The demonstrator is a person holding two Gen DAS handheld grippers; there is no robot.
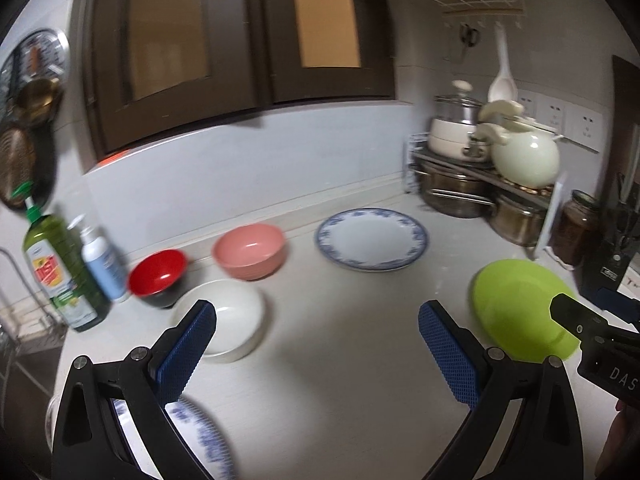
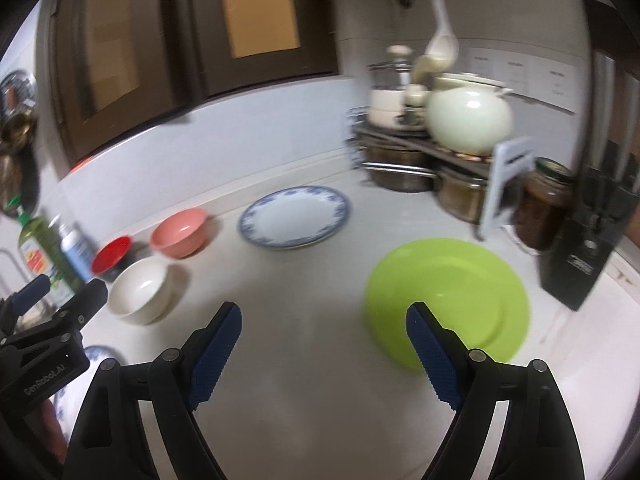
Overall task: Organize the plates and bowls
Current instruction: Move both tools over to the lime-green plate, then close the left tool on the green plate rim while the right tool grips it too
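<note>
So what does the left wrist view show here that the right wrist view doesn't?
Only the left wrist view shows scissors hanging on the wall hooks, and far more of a second blue-patterned plate at the near edge.

Only the right wrist view shows the whole green plate unobstructed.

Both show the white bowl, red bowl, pink bowl, the far blue-rimmed plate, the dish soap bottle and the pot rack. The left gripper and right gripper are both open and hold nothing.
</note>
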